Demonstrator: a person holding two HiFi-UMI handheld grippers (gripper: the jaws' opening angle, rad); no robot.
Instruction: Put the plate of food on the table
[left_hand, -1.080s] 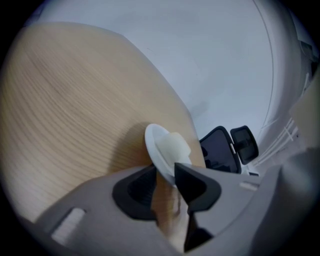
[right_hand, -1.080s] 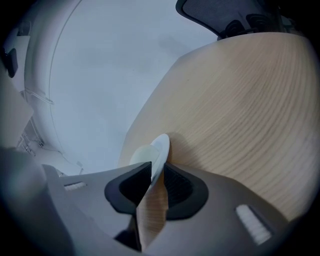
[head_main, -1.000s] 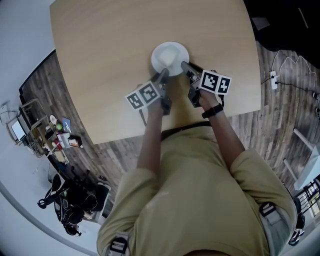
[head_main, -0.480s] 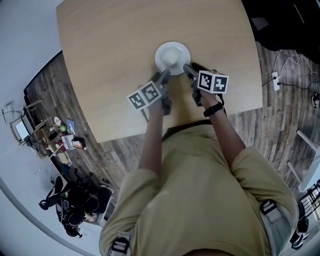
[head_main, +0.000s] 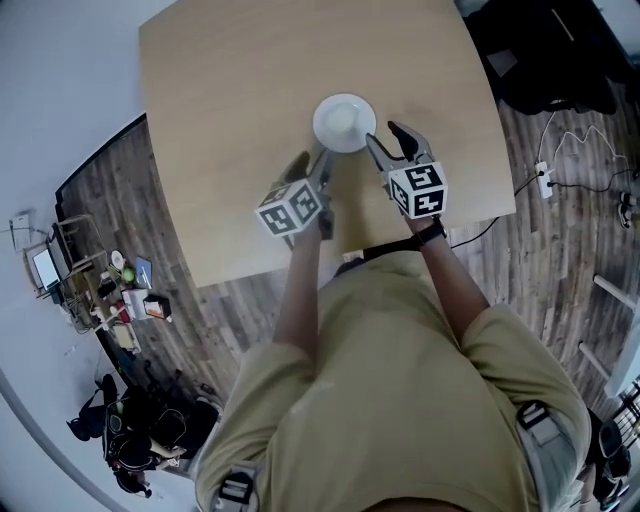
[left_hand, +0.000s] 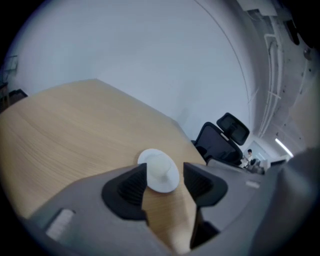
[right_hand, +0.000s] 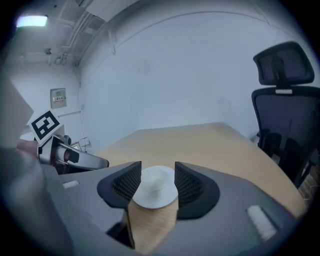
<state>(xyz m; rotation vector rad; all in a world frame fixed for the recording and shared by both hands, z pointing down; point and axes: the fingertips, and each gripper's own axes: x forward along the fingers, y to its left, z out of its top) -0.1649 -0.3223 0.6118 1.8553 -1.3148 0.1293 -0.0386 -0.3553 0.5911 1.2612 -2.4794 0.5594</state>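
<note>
A white plate (head_main: 344, 122) with a pale mound of food rests flat on the light wooden table (head_main: 240, 90), near its front middle. My left gripper (head_main: 312, 160) hangs just short of the plate's near-left rim, open, with nothing between its jaws. My right gripper (head_main: 390, 140) is by the near-right rim; its jaws are opening and hold nothing. In the left gripper view the plate (left_hand: 159, 171) lies beyond the open left gripper (left_hand: 165, 176). The right gripper view shows the plate (right_hand: 155, 189) just ahead of the right gripper (right_hand: 157, 175).
The table's front edge (head_main: 300, 270) runs close to the person's body. A black office chair (right_hand: 285, 100) stands off the table's right side. Cables and a power strip (head_main: 545, 170) lie on the wooden floor at right. A cluttered rack (head_main: 110, 280) stands at left.
Both grippers have let go of the plate, opened their jaws and drawn back a little toward the person. The plate stays put on the table.
</note>
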